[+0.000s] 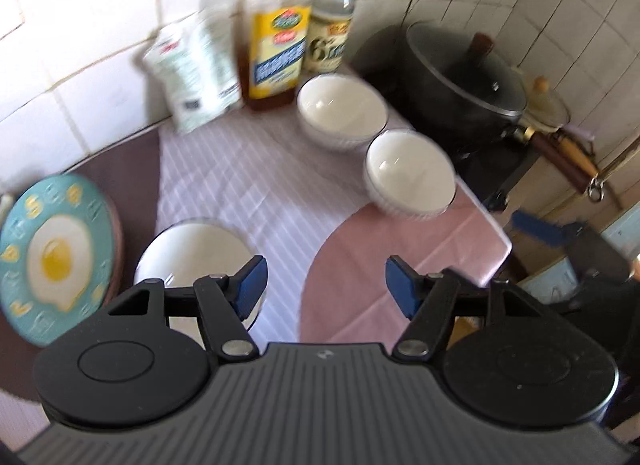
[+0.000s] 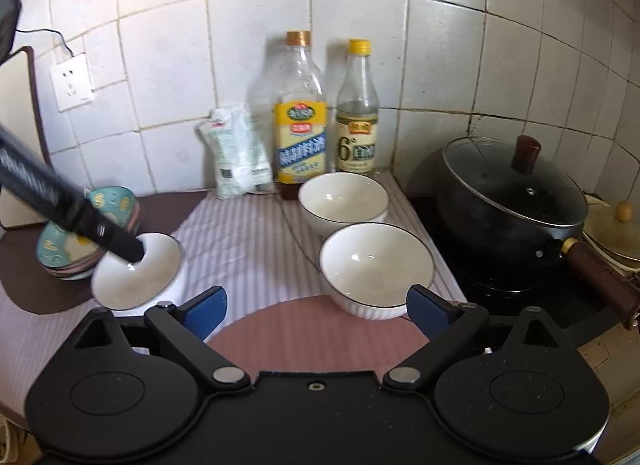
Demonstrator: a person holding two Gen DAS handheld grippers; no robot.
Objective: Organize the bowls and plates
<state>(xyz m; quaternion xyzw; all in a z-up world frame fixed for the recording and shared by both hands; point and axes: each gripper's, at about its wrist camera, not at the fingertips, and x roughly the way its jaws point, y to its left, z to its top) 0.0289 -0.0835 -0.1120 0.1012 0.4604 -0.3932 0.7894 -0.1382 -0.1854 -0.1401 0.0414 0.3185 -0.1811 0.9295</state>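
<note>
Left tongs (image 1: 326, 285) hang open above the near-left white ceramic bowl (image 1: 196, 261), which sits on the worktop (image 1: 248, 185) beside the teal egg-print plates (image 1: 54, 259). Right tongs (image 2: 316, 315) are open, near the black-rimmed white bowl (image 2: 376, 265), likely for stacking.

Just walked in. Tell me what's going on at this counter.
A person is sorting dishes with two handheld grippers. The left gripper is open by a white bowl beside the stack of egg-print plates. The right gripper is open, empty, near the closest of two more white bowls; the other sits behind it.
</note>
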